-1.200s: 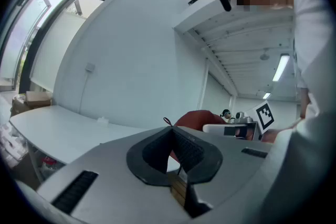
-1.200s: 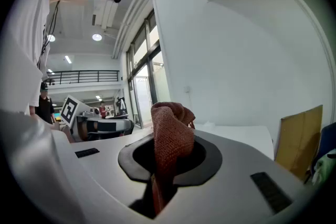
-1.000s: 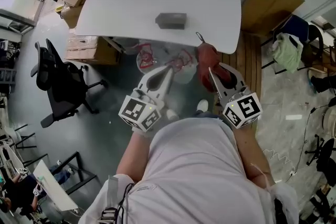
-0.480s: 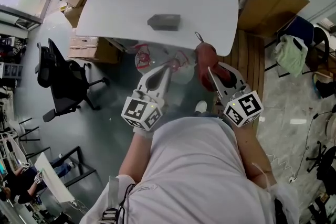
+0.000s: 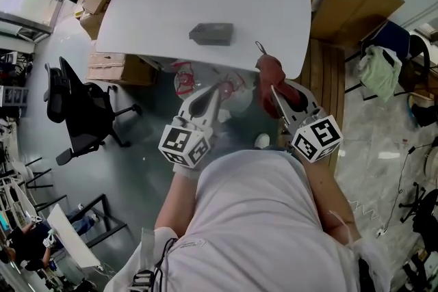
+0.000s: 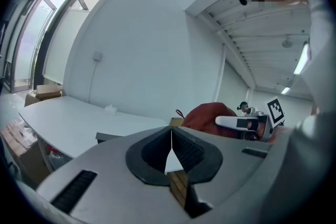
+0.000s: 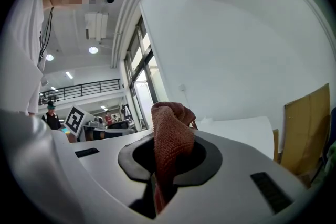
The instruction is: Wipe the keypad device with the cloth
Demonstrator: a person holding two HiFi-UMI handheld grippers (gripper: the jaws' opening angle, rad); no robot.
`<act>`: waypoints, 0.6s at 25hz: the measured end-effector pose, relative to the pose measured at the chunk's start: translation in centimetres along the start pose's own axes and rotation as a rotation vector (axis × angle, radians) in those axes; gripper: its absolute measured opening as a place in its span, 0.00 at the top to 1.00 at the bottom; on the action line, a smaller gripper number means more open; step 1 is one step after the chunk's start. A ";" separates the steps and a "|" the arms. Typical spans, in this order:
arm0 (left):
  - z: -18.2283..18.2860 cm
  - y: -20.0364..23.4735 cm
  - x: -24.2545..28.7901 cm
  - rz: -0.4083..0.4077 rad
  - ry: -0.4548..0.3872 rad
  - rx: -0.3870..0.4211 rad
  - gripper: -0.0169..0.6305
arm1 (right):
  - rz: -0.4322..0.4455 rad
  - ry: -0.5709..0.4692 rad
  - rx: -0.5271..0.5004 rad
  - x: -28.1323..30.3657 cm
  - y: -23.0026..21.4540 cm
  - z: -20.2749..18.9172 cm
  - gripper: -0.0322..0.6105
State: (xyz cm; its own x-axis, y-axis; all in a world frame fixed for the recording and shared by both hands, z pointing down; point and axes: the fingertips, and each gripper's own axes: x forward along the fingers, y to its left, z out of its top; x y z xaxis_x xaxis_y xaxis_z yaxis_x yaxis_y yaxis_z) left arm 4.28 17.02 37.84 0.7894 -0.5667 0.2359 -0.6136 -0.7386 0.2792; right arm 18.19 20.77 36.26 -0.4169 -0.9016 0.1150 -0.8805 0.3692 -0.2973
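The grey keypad device (image 5: 211, 33) lies near the middle of the white table (image 5: 150, 10). My right gripper (image 5: 272, 87) is held short of the table's near right edge, shut on a red-brown cloth (image 5: 269, 73) that bunches up above its jaws. In the right gripper view the cloth (image 7: 171, 136) stands pinched between the jaws. My left gripper (image 5: 217, 87) hangs below the table's near edge, jaws shut with nothing between them (image 6: 170, 134). In the left gripper view the device's edge (image 6: 107, 137) shows on the table, and the cloth (image 6: 210, 115) with the right gripper sits to the right.
A black office chair (image 5: 82, 113) stands left of me on the floor. Cardboard boxes (image 5: 113, 65) sit under the table's left side, a large cardboard sheet (image 5: 352, 7) leans at the right. A white bin with red wires (image 5: 188, 75) is under the table.
The view has shifted slightly; the table and keypad device sit a little lower and more central. Both grippers hold nearly the same pose, the right still shut on the cloth.
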 end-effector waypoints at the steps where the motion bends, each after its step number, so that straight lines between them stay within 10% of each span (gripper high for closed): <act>1: 0.1 0.6 0.4 -0.006 0.003 0.000 0.96 | -0.005 0.007 0.001 0.7 -0.2 0.0 0.86; 15: 0.4 13.6 4.8 -0.092 0.086 -0.068 0.95 | -0.115 0.144 0.031 14.9 -3.5 -0.9 0.86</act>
State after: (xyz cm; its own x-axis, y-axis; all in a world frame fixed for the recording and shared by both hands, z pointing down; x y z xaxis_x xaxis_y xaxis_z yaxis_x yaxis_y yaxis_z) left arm -0.28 4.14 42.42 0.8402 -0.4619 0.2843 -0.5403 -0.7579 0.3655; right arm 14.89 6.27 39.90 -0.3436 -0.8951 0.2841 -0.9179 0.2562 -0.3029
